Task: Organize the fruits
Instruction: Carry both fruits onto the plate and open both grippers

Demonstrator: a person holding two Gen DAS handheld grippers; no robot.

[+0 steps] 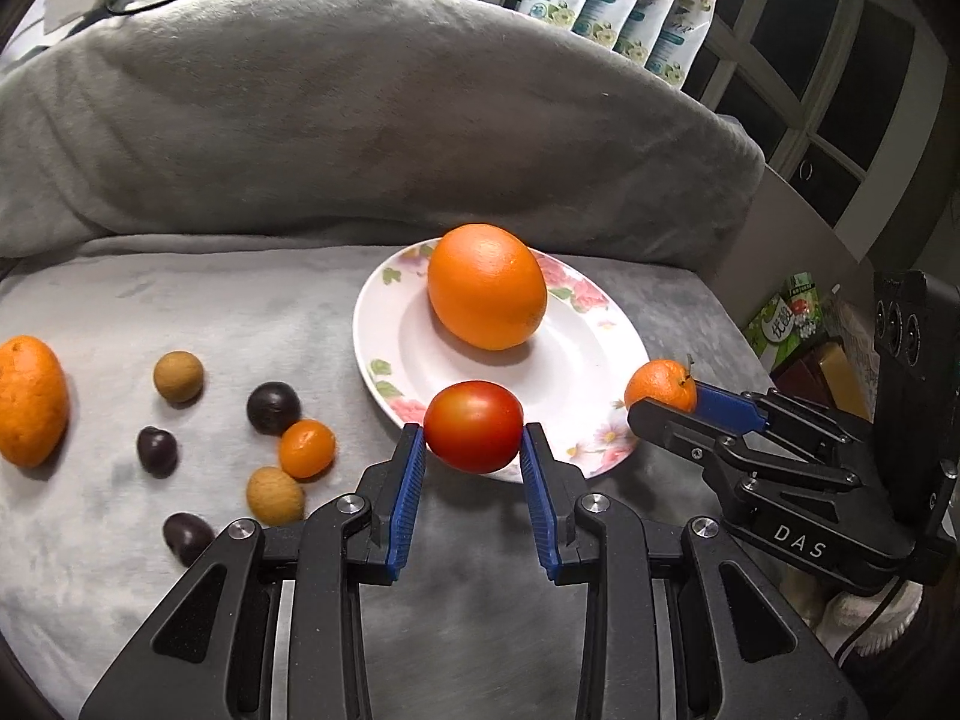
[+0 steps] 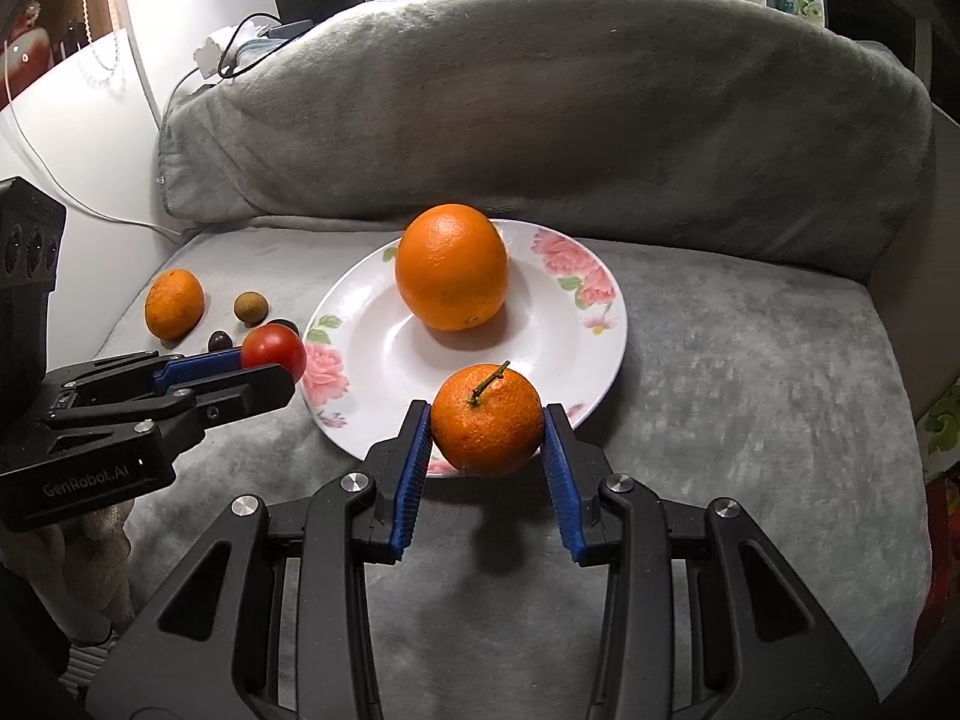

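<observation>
The left gripper (image 1: 473,447) clamps a red tomato (image 1: 473,426) between its blue fingers (image 1: 409,480), held over the near rim of the floral plate (image 1: 384,324). The right gripper (image 2: 487,438) grips a stemmed mandarin (image 2: 486,419) the same way, above the plate's near edge. Deeper in the plate a large orange (image 1: 486,287) lies alone, with bare white dish around it. On the grey blanket (image 1: 180,300) to the left, apart from the plate, lie small dark and tan fruits, a small mandarin (image 1: 306,448) and another orange (image 1: 31,401). A grey cushion (image 1: 360,120) closes off the far side.
</observation>
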